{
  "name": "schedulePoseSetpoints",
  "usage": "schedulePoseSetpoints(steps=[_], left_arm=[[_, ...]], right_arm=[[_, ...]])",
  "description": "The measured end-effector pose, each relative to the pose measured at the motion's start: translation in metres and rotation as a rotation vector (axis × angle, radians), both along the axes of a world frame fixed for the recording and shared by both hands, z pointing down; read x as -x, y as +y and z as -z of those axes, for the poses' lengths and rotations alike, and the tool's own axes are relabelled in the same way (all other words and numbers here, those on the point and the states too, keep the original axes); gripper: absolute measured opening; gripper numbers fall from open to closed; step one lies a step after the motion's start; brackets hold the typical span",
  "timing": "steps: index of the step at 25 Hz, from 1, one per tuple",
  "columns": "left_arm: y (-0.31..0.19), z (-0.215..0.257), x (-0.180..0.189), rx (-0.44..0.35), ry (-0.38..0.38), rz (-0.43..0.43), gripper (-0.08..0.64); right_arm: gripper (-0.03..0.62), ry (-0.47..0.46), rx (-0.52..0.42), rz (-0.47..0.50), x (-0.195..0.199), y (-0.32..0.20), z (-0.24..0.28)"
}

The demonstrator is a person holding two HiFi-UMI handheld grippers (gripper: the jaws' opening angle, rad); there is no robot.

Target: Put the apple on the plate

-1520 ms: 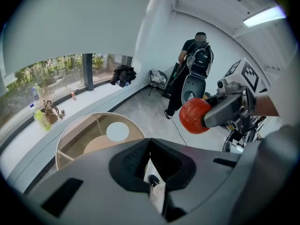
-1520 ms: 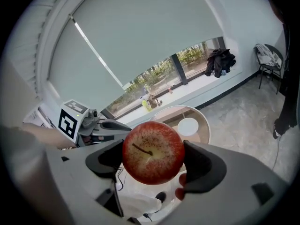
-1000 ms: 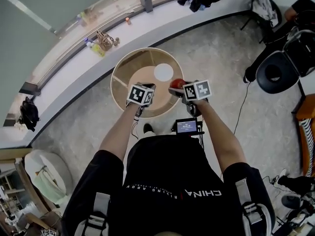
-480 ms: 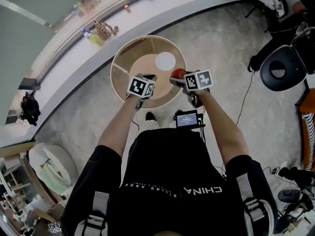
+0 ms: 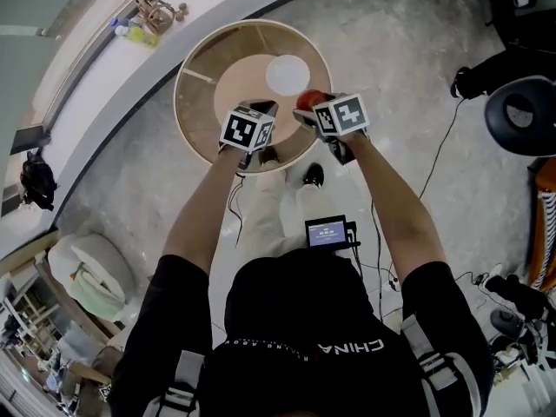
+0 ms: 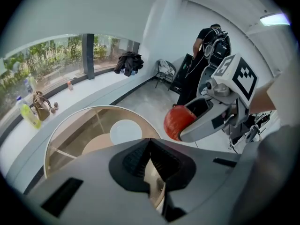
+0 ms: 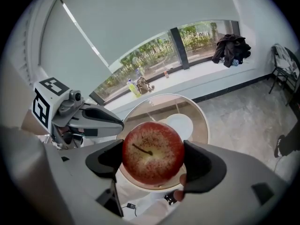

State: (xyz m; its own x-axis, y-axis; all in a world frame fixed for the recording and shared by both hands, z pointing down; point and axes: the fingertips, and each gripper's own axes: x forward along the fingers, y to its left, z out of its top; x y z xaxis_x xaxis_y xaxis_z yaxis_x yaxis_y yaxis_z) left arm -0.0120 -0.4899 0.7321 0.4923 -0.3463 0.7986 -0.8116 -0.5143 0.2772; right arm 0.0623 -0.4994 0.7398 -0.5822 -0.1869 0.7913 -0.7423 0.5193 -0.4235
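Now, right gripper (image 7: 152,158): jaws clamp apple (image 5: 307,101)
Left gripper (image 6: 149,161): jaws closed, empty
Plate (image 5: 287,74): 11 o'clock from apple, on bench (image 5: 193,115)

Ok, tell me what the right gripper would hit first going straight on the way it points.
Probably the round table, on its top just short of the white plate. The right gripper, shut on the apple, points down over it. Depth is unclear.

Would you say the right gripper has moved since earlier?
Yes: the right gripper, holding the apple, has advanced toward the round table, which looms larger in its view.
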Motion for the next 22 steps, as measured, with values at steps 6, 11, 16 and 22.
schedulePoseSetpoints(steps=[6, 11, 16, 22], left_arm=[[-0.061, -0.088, -0.001, 0.0, 0.0, -0.016, 0.018], [-0.092, -0.159, 0.016, 0.017, 0.002, 0.016, 0.018], [-0.104, -0.198, 0.033, 0.056, 0.025, 0.053, 0.018], [-0.102, -0.212, 0.046, 0.073, 0.034, 0.076, 0.018]], right_arm=[[0.382, 0.048, -0.022, -0.038, 0.019, -0.065, -0.093], [0.382, 0.096, -0.023, -0.058, 0.038, -0.104, -0.174], [0.382, 0.162, -0.059, -0.014, 0.06, -0.128, -0.215], [0.382, 0.196, -0.093, 0.048, 0.075, -0.133, -0.228]])
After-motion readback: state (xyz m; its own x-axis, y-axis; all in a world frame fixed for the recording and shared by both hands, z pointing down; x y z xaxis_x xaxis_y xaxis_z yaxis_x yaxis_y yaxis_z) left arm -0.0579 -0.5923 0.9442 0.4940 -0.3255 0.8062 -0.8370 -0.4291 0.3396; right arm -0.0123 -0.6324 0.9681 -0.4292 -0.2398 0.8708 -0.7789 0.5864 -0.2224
